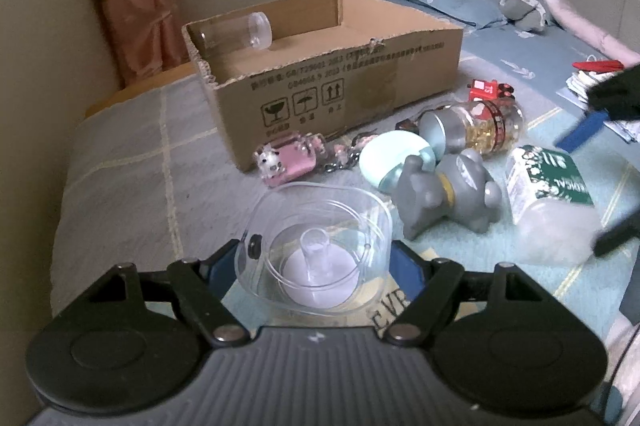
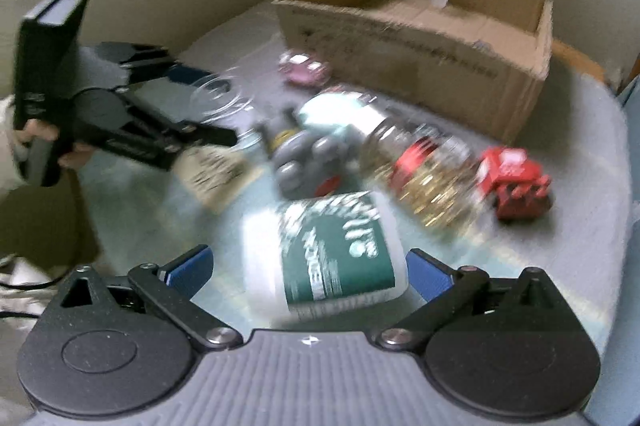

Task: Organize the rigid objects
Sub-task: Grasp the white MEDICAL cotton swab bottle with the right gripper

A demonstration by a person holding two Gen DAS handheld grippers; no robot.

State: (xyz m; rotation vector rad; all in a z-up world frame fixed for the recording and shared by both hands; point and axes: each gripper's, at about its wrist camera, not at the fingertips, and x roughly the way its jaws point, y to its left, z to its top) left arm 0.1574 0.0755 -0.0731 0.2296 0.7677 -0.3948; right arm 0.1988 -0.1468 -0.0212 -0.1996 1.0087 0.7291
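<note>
My left gripper (image 1: pixel 314 266) is shut on a clear plastic container (image 1: pixel 316 226); its blue pads press both sides, low over the bed. My right gripper (image 2: pixel 308 270) stands open around a white bottle with a green label (image 2: pixel 332 254), which lies on the bed between the fingers with a gap on the left side. That bottle (image 1: pixel 548 193) also shows in the left wrist view, which is sharp; the right wrist view is blurred. An open cardboard box (image 1: pixel 340 65) behind the pile holds a clear jar (image 1: pixel 240 33).
Loose on the bed lie a grey toy figure (image 1: pixel 448 193), a mint round case (image 1: pixel 392 153), a jar of gold capsules (image 1: pixel 480 125), a red toy (image 1: pixel 488 89) and a pink keychain (image 1: pixel 284 161). A wall runs along the left. Pillows lie behind the box.
</note>
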